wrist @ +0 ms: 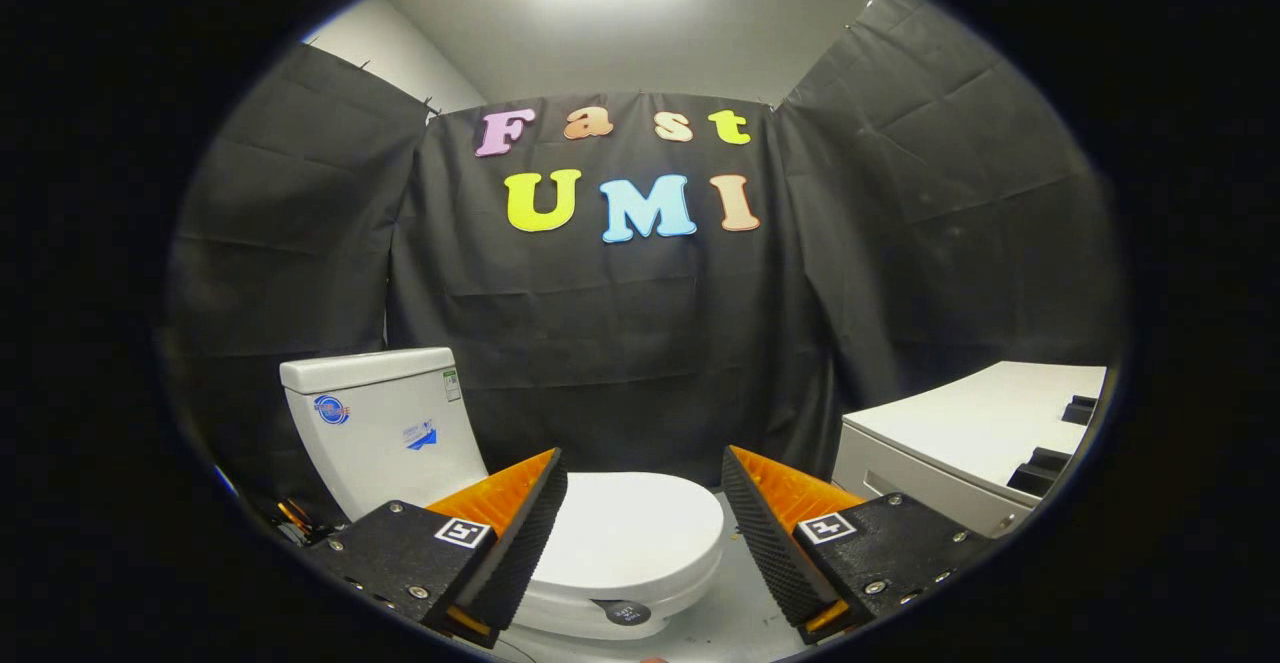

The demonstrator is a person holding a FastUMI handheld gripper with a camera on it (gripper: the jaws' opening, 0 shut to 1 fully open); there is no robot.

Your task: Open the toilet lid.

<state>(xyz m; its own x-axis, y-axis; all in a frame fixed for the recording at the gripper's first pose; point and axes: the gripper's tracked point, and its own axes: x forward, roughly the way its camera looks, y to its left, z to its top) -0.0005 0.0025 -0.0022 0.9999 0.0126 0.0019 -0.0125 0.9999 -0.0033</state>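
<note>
Smooth, glossy white toilet lid [625, 533] between the spread gripper [645, 488] fingers — their pads [765, 533] finely ribbed, matt — and creased matt cloth wall [620, 343] hanging beyond.

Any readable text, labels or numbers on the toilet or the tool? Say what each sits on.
Nothing legible.
Round blue sticker on the tank: too small.
Blue sticker beside it: blurred.
Small label at the tank's upper corner: too small.
Dark round tag at the toilet lid's front: blurred.
Square markers on the open tool, lid just beyond its fingers: patterns, no words.
</note>
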